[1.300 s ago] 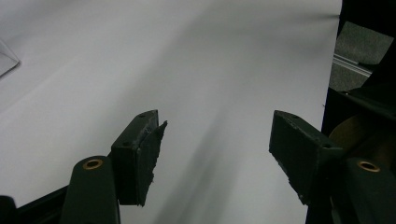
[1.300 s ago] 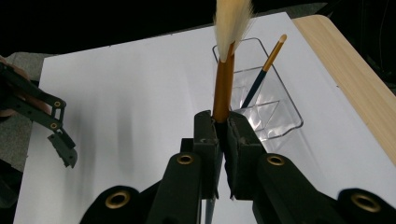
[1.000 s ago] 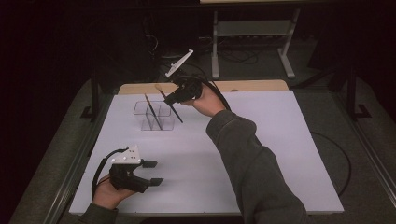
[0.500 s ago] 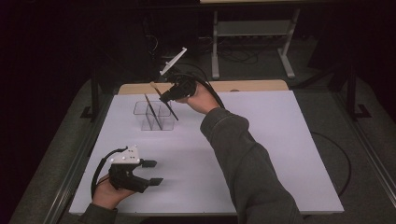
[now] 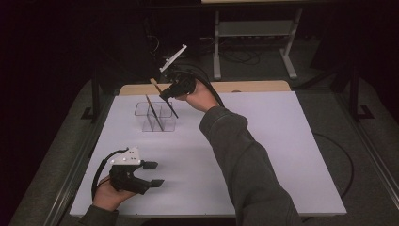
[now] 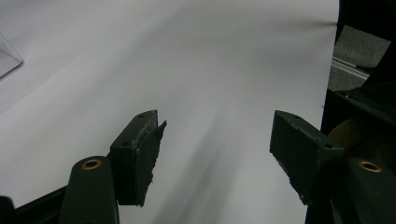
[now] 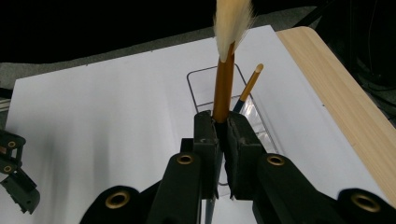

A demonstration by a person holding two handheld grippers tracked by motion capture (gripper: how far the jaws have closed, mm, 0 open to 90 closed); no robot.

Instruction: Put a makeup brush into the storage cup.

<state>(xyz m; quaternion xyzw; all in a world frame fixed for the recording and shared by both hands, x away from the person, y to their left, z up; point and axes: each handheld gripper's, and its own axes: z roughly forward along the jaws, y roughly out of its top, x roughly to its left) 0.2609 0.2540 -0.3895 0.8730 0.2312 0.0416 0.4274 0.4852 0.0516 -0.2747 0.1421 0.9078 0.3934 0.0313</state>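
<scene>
At the near left of the desk (image 5: 282, 155), the left gripper (image 5: 151, 173) rests low in the person's hand, its jaws wide apart with nothing between them; its own view looks across bare white surface. It is well apart from the work and seems idle.

Further along, toward the far edge, stands a clear container (image 5: 155, 117) divided into compartments. One brush (image 5: 154, 112) already leans in it, its handle end sticking up over the rim.

Just right of the container, the right gripper (image 5: 165, 95) is raised above it, jaws clamped on a second brush (image 7: 223, 88). In the right gripper view the golden-brown handle rises from between the jaws and ends in pale bristles (image 7: 232, 21), while the container (image 7: 212, 77) lies beyond and below, with the other brush (image 7: 249, 88) leaning inside it.

The step in hand looks like setting this held brush into the container. To do it well, the lower end of the handle should be brought over an open compartment, clear of the leaning brush, then lowered steadily so it does not knock the light container sideways. The jaws should part only once the handle is well inside, with the brush tilted to settle against the rim rather than tip out.
</scene>
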